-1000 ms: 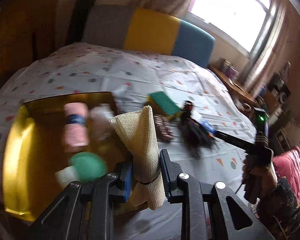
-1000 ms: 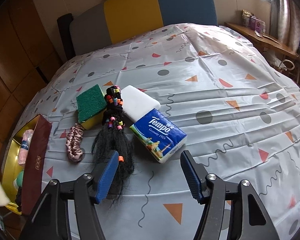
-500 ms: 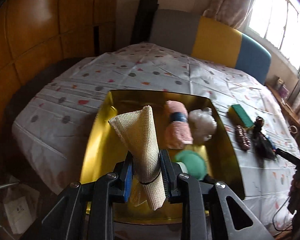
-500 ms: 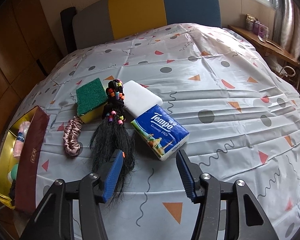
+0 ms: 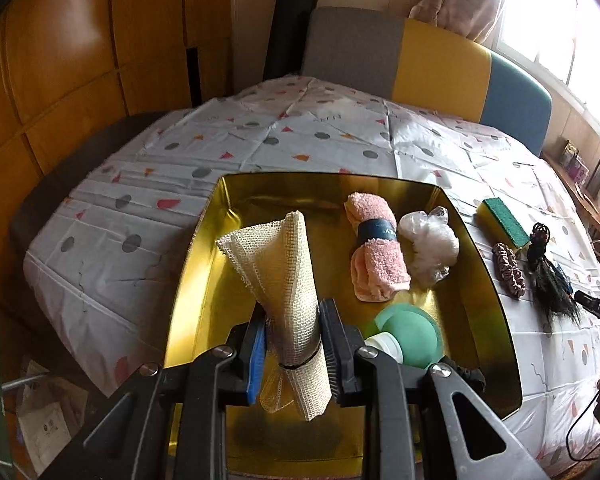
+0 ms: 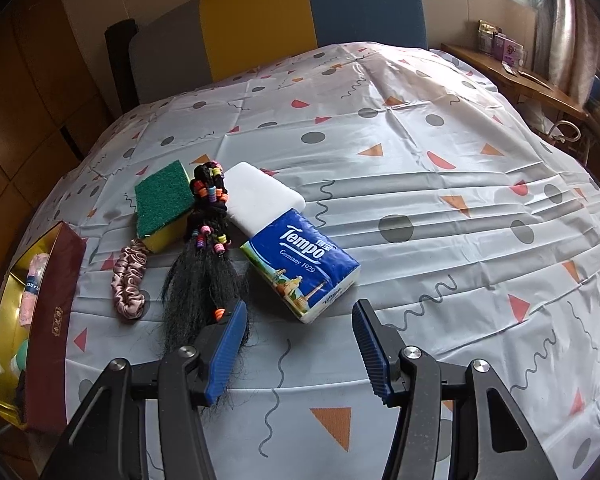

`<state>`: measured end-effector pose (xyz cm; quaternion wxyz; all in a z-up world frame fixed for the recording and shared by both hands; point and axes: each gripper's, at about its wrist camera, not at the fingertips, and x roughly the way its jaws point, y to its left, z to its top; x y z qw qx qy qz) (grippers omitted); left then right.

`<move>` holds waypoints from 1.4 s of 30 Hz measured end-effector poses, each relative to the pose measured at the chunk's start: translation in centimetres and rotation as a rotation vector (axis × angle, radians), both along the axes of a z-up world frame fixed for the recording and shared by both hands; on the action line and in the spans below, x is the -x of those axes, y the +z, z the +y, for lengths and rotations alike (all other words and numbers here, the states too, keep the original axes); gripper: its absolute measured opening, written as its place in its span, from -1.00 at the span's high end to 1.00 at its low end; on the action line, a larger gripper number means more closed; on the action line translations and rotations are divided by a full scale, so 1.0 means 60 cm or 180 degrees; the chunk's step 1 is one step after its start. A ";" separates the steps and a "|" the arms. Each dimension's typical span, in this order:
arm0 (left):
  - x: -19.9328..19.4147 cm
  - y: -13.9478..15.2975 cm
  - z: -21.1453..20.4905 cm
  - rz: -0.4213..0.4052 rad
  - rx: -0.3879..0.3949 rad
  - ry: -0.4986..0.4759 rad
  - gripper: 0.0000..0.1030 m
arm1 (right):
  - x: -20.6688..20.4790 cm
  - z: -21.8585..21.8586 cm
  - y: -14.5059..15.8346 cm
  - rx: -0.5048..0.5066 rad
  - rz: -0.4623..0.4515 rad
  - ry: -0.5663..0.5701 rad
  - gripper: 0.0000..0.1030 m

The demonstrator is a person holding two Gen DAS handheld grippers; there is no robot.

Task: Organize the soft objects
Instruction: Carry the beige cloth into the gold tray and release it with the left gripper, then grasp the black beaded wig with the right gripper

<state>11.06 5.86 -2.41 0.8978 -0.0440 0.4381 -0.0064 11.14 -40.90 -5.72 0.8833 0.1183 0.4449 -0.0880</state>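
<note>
My left gripper (image 5: 294, 344) is shut on a rolled cream mesh cloth (image 5: 284, 276) and holds it over the near left part of a gold tray (image 5: 204, 248). In the tray lie a pink rolled towel (image 5: 374, 256), a white plastic bundle (image 5: 430, 244) and a green round puff (image 5: 410, 334). My right gripper (image 6: 300, 340) is open and empty, low over the table just in front of a blue Tempo tissue pack (image 6: 300, 264). A black hair piece with beads (image 6: 204, 256), a pink scrunchie (image 6: 129, 276), a green sponge (image 6: 164, 202) and a white foam block (image 6: 262, 200) lie beside it.
The tray shows at the left edge of the right wrist view, with a dark red side (image 6: 54, 320). A grey, yellow and blue chair back (image 6: 284, 16) stands behind the table. The patterned tablecloth (image 6: 440, 184) covers the table. A side shelf with small items (image 6: 512, 64) is at the right.
My left gripper has swung left with the mesh cloth, from the tray's right edge to over the tray's near left. My right gripper has moved slightly closer to the tissue pack.
</note>
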 end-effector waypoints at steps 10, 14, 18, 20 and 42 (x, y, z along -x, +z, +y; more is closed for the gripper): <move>-0.102 -0.033 0.017 0.0336 0.0310 0.0080 0.53 | 0.001 0.000 0.006 -0.0040 -0.0057 0.0006 -0.09; -0.142 -0.041 0.002 0.0394 0.0264 0.0031 0.53 | -0.001 0.004 0.007 -0.0051 -0.0064 0.0039 -0.09; -0.175 -0.055 -0.020 0.0420 0.0120 -0.0075 0.52 | -0.003 0.010 0.006 -0.0031 -0.0054 0.0095 -0.09; -0.188 -0.061 -0.035 0.0408 -0.0029 -0.0135 0.50 | -0.004 0.013 0.006 -0.0020 -0.0053 0.0123 -0.09; -0.171 -0.066 -0.041 0.0320 -0.0226 0.0053 -0.01 | -0.011 0.036 0.005 0.0003 -0.0071 0.0272 -0.09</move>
